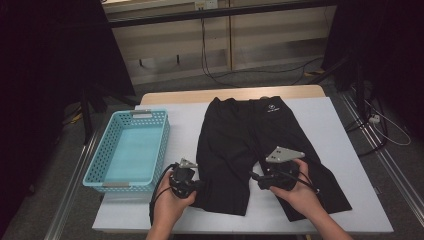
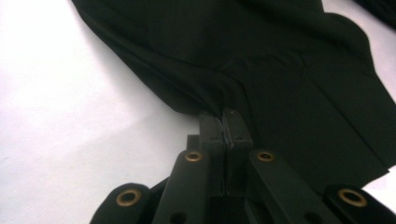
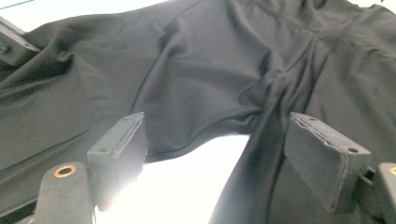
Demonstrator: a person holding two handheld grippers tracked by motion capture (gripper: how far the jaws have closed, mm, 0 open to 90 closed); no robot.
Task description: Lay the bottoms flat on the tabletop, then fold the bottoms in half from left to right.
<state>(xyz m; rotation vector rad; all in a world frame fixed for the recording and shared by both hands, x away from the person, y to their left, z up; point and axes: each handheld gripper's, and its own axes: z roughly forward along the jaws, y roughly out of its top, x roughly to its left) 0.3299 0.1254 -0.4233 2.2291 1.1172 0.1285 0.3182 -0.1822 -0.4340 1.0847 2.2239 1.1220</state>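
While the left gripper (image 2: 225, 122) pinches the shorts (image 1: 250, 145) at one leg's edge, the right gripper (image 3: 233, 154) gapes wide, probably about to grab the other leg for folding

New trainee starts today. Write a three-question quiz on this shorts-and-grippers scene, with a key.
1. True or false: the left gripper is shut on an edge of the black shorts.
2. How do the right gripper's jaws stand?
A. Shut on the fabric
B. Open, with the crotch of the shorts between and beyond them
C. Shut on the basket rim
3. Fill in: the blue basket stands on the person's ______ side of the shorts.

Key:
1. True. The left gripper view shows the jaws pressed together with fabric pinched in them.
2. B
3. left
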